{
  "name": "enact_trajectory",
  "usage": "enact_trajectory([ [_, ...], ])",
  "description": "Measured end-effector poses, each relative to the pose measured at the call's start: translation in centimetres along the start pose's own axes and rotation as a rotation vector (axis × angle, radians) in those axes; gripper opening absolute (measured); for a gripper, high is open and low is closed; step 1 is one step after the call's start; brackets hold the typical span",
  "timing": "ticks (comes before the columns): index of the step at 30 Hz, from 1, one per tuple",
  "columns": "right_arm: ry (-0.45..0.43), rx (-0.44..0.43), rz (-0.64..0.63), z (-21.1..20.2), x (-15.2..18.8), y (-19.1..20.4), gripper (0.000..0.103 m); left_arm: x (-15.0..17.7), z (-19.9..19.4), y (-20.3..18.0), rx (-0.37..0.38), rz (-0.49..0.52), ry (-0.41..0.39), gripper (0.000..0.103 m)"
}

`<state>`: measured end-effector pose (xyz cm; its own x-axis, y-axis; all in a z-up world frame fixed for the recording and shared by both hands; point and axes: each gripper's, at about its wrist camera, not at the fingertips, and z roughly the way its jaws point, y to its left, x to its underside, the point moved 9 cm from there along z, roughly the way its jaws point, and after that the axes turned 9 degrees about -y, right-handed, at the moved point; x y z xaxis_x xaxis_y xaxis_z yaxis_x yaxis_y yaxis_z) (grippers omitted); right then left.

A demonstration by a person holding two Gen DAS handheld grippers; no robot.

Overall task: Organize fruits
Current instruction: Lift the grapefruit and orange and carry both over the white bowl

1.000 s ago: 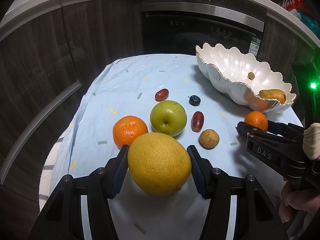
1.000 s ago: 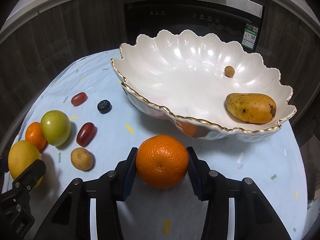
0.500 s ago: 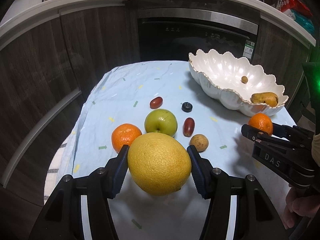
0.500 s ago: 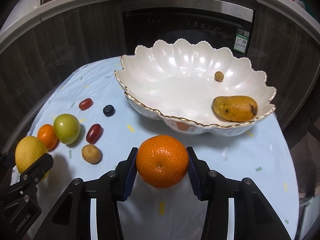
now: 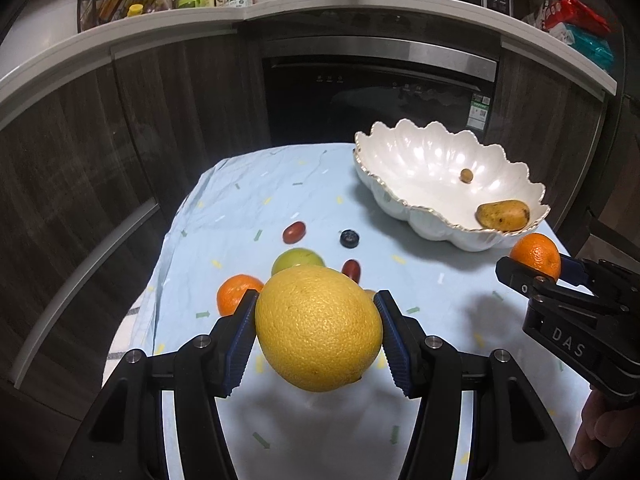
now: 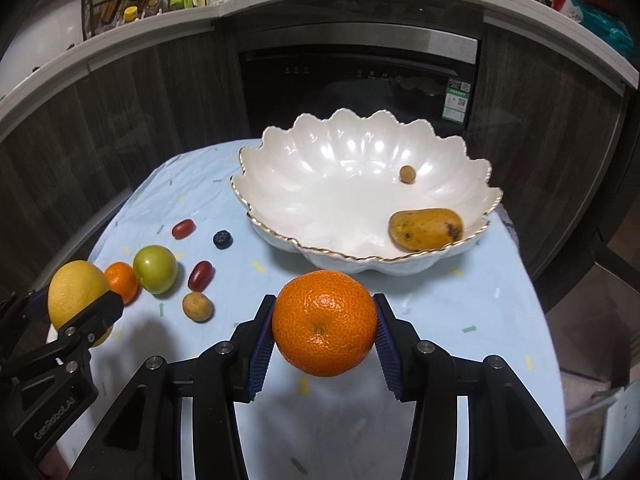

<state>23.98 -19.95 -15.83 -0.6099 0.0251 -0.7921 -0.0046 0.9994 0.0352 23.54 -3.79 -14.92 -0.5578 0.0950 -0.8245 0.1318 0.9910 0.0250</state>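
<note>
A: Big stuff first?
B: Bench (image 6: 500,312) w/ pale blue cloth. On it, far right, the white scalloped bowl (image 6: 320,184), gold rim. Inside: a mango (image 6: 426,229) near the front right rim and one small tan fruit (image 6: 407,173) further back.
A: Grippers?
B: Left gripper (image 5: 318,330): jaws clamped on the big yellow citrus (image 5: 318,328), clear of the cloth. Right gripper (image 6: 324,324): jaws closed on an orange (image 6: 324,322), also off the cloth, in front of the bowl.
A: What's loose on the cloth?
B: Left of the bowl: green apple (image 6: 155,269), a 2nd orange (image 6: 122,282) touching it, then a small brown round fruit (image 6: 197,306), two red grapes (image 6: 200,275) (image 6: 183,228), well apart, and a blueberry (image 6: 222,239) btw the far grape and the bowl.
</note>
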Motion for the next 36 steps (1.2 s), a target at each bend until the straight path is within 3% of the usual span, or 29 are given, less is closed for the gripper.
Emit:
enact_trajectory([
  [16, -0.061, 0.04, 0.032, -2.5, -3.5, -3.2, 0.047, -4.5, -0.6, -2.8, 0.05, 0.029, -0.047, 0.057],
  [36, -0.112, 0.085, 0.055, -1.1, -8.1, -7.2, 0.047, -10.6, 2.6, -6.3, 0.1, 0.079, -0.097, 0.057],
])
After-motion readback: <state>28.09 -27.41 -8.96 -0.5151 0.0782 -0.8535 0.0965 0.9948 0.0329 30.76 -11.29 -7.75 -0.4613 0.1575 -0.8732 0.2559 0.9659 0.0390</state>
